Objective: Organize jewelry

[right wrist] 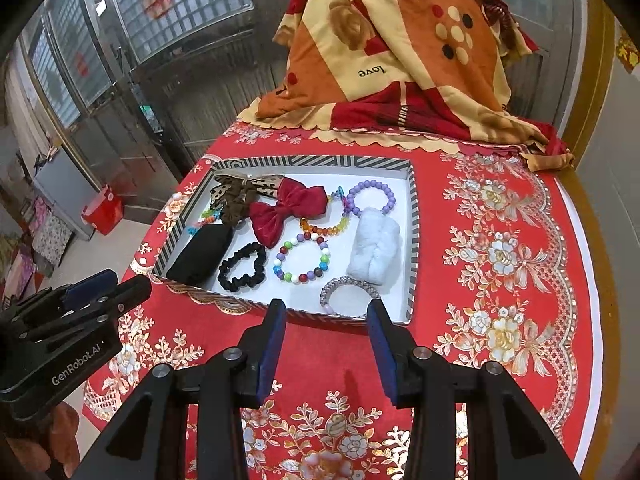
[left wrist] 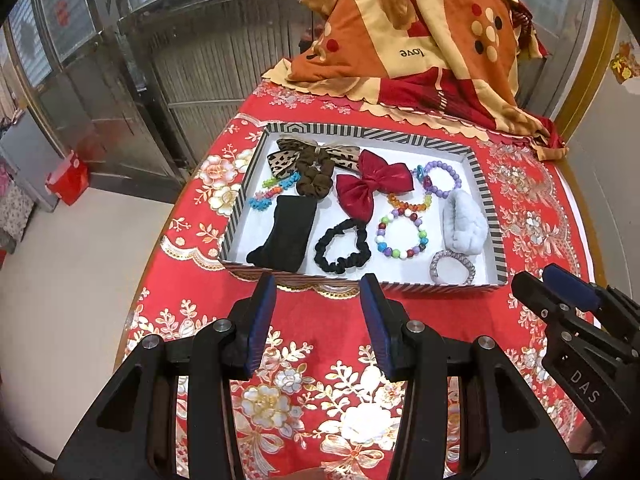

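1. The worktop (left wrist: 520, 320) is covered by a red floral cloth; a folded quilt (right wrist: 400, 60) is piled at its far end.
2. The jewelry is gathered inside a striped tray (left wrist: 478, 184) lying on the cloth.
3. Metal-grilled doors (left wrist: 192, 40) are seen behind.
4. The left gripper (left wrist: 318, 320) and right gripper (right wrist: 326, 344) are held near the tray, jaws wide apart, nothing gripped.

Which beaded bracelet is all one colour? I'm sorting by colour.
The purple beaded bracelet at the tray's far right; the multicoloured round-bead bracelet and amber-rainbow bracelet mix colours.
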`<state>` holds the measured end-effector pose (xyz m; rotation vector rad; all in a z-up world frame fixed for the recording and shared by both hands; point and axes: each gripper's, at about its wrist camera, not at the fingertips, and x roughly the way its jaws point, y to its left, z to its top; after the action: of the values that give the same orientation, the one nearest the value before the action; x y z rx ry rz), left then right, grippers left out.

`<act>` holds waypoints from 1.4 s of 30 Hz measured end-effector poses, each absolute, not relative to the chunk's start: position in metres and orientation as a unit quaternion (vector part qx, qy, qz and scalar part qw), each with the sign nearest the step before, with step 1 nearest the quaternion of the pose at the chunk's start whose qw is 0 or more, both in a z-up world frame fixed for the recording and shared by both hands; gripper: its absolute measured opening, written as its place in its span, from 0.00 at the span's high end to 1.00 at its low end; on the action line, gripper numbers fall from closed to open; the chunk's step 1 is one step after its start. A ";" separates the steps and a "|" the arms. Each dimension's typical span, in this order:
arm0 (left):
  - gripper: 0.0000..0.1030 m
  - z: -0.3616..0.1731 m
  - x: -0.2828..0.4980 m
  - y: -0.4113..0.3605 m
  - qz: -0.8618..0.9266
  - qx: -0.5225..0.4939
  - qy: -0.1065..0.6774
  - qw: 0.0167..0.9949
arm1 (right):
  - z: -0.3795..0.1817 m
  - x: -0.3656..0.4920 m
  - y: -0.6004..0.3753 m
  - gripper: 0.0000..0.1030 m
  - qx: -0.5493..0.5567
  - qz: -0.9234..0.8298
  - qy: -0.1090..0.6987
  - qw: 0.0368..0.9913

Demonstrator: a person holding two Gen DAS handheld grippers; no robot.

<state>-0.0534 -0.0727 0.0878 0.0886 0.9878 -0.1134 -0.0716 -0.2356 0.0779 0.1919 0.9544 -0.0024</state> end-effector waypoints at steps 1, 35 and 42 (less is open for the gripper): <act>0.58 0.088 -0.054 -0.073 -0.055 0.043 0.473 0.878 | 0.078 -0.072 -0.236 0.61 0.092 -0.001 0.459 0.884; 0.59 0.086 -0.050 -0.073 -0.054 0.044 0.475 0.877 | 0.070 -0.066 -0.235 0.60 0.093 0.004 0.472 0.877; 0.59 0.082 -0.049 -0.074 -0.054 0.043 0.477 0.876 | 0.069 -0.065 -0.235 0.60 0.093 0.004 0.473 0.876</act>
<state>-0.0486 -0.0745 0.0819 0.0898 0.9946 -0.1122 -0.0650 -0.2353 0.0688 0.1940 0.9873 0.0093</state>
